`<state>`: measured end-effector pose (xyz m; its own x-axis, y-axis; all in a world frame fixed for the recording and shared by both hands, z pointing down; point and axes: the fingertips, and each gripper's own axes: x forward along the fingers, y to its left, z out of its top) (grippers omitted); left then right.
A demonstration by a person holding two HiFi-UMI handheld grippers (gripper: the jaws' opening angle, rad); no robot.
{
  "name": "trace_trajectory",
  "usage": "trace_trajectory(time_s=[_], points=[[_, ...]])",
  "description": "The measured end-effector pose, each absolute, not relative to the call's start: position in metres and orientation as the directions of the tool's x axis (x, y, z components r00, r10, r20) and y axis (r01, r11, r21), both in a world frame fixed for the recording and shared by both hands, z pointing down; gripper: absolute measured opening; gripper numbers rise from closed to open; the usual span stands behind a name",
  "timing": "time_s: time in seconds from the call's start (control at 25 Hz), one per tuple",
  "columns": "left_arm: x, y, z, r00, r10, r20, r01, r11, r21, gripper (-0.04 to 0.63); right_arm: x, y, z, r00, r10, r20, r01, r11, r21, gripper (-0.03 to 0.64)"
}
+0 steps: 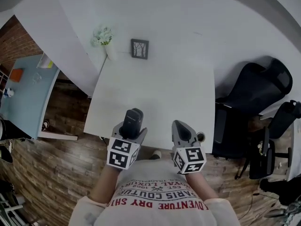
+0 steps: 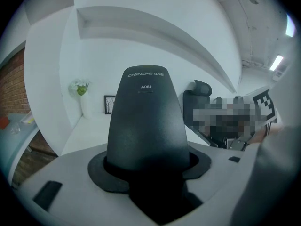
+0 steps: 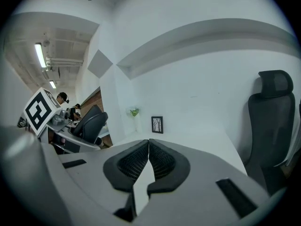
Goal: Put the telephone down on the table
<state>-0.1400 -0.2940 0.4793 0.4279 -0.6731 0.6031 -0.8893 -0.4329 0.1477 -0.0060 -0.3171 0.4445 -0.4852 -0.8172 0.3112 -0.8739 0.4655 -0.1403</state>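
Matte, tapered black telephone (image 2: 146, 121); smooth white table (image 1: 155, 88)

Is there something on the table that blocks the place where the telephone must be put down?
Nothing visible does. The left tool grips the telephone above the table's near edge, and the white top ahead of it is bare. Only a flower vase and a picture frame stand at the far edge.
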Motion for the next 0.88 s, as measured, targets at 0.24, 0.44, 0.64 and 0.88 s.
trace_trajectory(time_s=[0.24, 0.44, 0.64, 0.88], points=[[-0.121, -0.330, 0.486, 0.434, -0.653, 0.621, -0.886, -0.434, 0.163, 0.284, 0.008, -0.352, 0.451, -0.483, -0.810, 0.334, -0.874, 0.468, -0.128, 0.025], [-0.123, -0.352, 0.496, 0.460, -0.614, 0.641, -0.868, -0.461, 0.182, 0.284, 0.007, -0.369, 0.459, -0.446, -0.818, 0.364, -0.892, 0.439, -0.107, 0.025], [-0.130, -0.368, 0.519, 0.473, -0.552, 0.687, -0.846, -0.502, 0.179, 0.284, -0.003, -0.382, 0.477, -0.405, -0.820, 0.404, -0.911, 0.399, -0.104, 0.025], [-0.141, -0.382, 0.551, 0.457, -0.500, 0.736, -0.837, -0.521, 0.166, 0.284, -0.021, -0.395, 0.506, -0.389, -0.803, 0.452, -0.918, 0.380, -0.114, 0.025]])
